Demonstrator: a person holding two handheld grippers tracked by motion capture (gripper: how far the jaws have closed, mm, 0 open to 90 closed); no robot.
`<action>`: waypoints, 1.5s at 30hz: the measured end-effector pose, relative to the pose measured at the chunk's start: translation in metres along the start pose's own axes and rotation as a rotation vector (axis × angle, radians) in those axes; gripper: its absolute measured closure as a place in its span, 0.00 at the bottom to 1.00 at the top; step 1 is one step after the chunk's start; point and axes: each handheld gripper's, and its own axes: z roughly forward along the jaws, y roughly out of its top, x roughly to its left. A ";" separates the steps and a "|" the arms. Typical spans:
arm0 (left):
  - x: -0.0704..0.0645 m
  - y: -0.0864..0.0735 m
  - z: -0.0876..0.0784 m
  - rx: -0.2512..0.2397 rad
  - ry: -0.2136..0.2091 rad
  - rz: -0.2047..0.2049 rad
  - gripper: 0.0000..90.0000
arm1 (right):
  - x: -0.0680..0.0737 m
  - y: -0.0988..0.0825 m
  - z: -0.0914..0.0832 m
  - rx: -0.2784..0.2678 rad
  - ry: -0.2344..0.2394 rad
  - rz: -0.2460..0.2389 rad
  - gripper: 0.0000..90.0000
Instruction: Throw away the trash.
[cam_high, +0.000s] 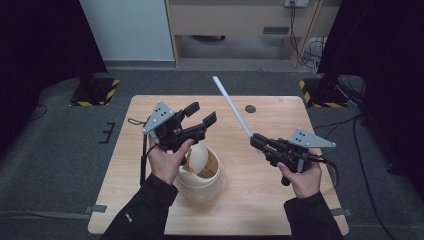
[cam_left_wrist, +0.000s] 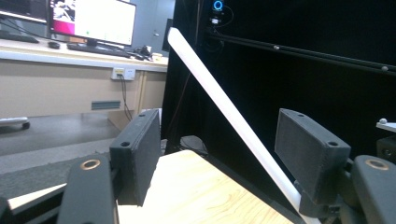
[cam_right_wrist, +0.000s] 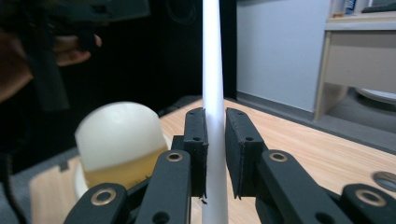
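A long white rod (cam_high: 232, 107) slants up and away over the table, and my right gripper (cam_high: 256, 140) is shut on its lower end. In the right gripper view both pads clamp the rod (cam_right_wrist: 212, 70), which rises straight up between them at my right gripper (cam_right_wrist: 215, 140). A cream cup (cam_high: 200, 180) with brownish contents and a pale domed piece tilted in it stands near the table's front. My left gripper (cam_high: 203, 113) hovers above and behind the cup, open and holding nothing. In the left gripper view the rod (cam_left_wrist: 219, 98) crosses beyond the wide-apart jaws of my left gripper (cam_left_wrist: 219, 154).
The wooden table (cam_high: 280, 200) has a small round grommet (cam_high: 250, 108) near its far edge. Two black stands with yellow-striped bases (cam_high: 95, 92) (cam_high: 322, 95) flank the far corners. A desk with a monitor (cam_left_wrist: 91, 21) stands beyond.
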 end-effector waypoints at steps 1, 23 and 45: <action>-0.002 0.001 0.002 0.000 -0.003 0.000 0.35 | 0.000 0.000 0.000 0.000 -0.002 -0.002 0.88; -0.013 0.000 0.040 0.037 -0.023 -0.020 0.47 | 0.007 0.001 0.003 0.008 0.044 -0.028 0.88; -0.018 0.002 0.042 0.041 -0.069 -0.028 0.79 | 0.009 -0.005 0.009 0.045 0.059 -0.055 0.88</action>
